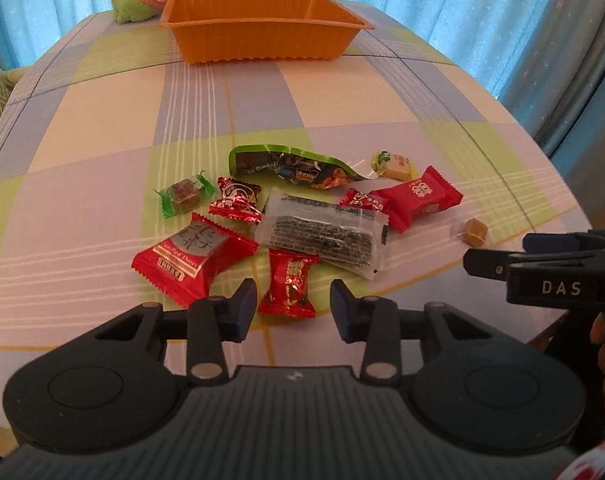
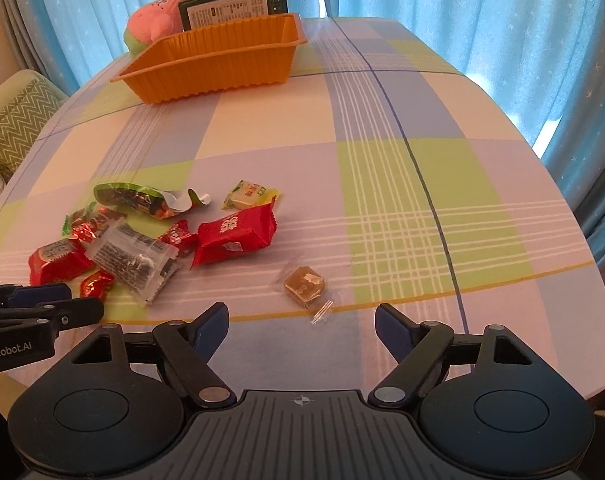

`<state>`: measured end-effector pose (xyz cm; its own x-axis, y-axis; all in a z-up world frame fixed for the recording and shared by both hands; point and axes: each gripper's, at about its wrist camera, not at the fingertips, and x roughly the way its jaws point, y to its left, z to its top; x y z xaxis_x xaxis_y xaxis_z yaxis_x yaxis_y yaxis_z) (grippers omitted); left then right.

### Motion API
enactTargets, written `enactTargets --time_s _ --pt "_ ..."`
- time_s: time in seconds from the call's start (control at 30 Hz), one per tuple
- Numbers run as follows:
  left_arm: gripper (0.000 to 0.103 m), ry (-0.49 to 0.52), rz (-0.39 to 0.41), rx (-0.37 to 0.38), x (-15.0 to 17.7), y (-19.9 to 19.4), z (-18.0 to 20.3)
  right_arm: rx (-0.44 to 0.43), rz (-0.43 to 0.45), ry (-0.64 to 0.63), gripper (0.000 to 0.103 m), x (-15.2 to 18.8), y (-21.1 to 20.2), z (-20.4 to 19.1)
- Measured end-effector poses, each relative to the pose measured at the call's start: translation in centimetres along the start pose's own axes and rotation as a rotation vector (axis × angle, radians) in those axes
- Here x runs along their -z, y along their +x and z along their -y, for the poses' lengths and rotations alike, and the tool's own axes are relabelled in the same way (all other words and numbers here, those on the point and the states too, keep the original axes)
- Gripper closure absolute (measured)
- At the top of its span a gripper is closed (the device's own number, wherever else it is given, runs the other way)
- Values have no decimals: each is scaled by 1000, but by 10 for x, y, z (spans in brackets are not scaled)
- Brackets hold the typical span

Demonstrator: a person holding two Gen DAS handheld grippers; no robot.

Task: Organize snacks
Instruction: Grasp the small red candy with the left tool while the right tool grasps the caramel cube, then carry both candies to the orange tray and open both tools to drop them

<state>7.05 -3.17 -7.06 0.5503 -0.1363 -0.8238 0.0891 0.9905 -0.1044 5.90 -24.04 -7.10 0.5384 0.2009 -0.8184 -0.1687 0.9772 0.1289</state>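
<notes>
Left wrist view: the left gripper (image 1: 293,307) hangs low over a scatter of wrapped snacks at mid-frame, its jaws straddling a small red candy (image 1: 288,289) without pressing on it, so it holds nothing. The right gripper (image 1: 498,258) juts in at the right edge beside a brown toffee (image 1: 473,232). In the right wrist view the right gripper (image 2: 301,322) also stands open and empty, with the toffee (image 2: 305,285) just above the gap between its jaws. The orange tray (image 1: 262,24), apparently where the snacks belong, sits at the top of the frame on the checked tablecloth (image 1: 102,120), well apart from the pile, its inside hidden here. The sweets look light, and their glossy crinkled wrappers are likely slippery. The soundest hold seems to be across the firm middle of each piece, since the twisted or crimped ends would probably slide out. The clear-wrapped toffee looks soft, calling for a gentle squeeze.
</notes>
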Motion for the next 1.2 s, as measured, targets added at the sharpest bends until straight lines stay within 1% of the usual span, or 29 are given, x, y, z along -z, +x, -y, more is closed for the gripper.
enactTargets --time_s 0.07,0.1,0.13,0.2,0.3,0.47,0.53,0.57,0.6,0.63,0.67,0.7,0.77,0.83,0.87,1.0,1.2 --pt "71 15 0 -4 -2 4 1 -1 -2 1 23 -2 3 1" --pt "73 23 -5 -4 -2 7 1 -1 -3 -1 23 -3 5 2" --pt "78 31 -11 -3 -3 9 1 0 -3 -5 23 -3 6 2" --pt "81 44 -17 -8 -3 11 2 3 -2 -19 23 -5 8 2" --pt "83 58 -14 -11 -1 10 4 2 -4 -52 27 -7 13 1" --pt "83 43 -9 -7 -1 4 2 -1 -16 -130 43 -11 23 -2" --pt "83 41 -3 -6 -2 1 2 -1 -12 -157 45 -13 26 -3" --pt "83 38 0 -5 -3 0 1 -5 -12 -165 48 -14 27 -3" --pt "83 36 2 -4 -3 -1 1 -12 -13 -168 51 -15 28 -3" --pt "83 34 5 -1 -3 -3 1 -22 -14 -171 61 -16 28 -4" --pt "83 32 8 1 -3 -4 1 -23 -16 -178 66 -16 27 -6" --pt "83 31 9 3 -4 -5 1 -19 -19 -186 67 -16 27 -8" --pt "83 30 11 5 -4 -7 2 -16 -22 -181 72 -15 26 -9" --pt "83 30 15 6 -4 -9 3 -12 -18 -171 74 -12 23 -8" --pt "83 29 18 7 -4 -11 3 -12 -15 -167 83 -11 21 -8" --pt "83 28 34 8 -6 -18 4 -9 -3 -151 83 -10 12 -7" --pt "83 14 59 13 -13 -28 4 -16 60 -134 83 -19 -7 -12"
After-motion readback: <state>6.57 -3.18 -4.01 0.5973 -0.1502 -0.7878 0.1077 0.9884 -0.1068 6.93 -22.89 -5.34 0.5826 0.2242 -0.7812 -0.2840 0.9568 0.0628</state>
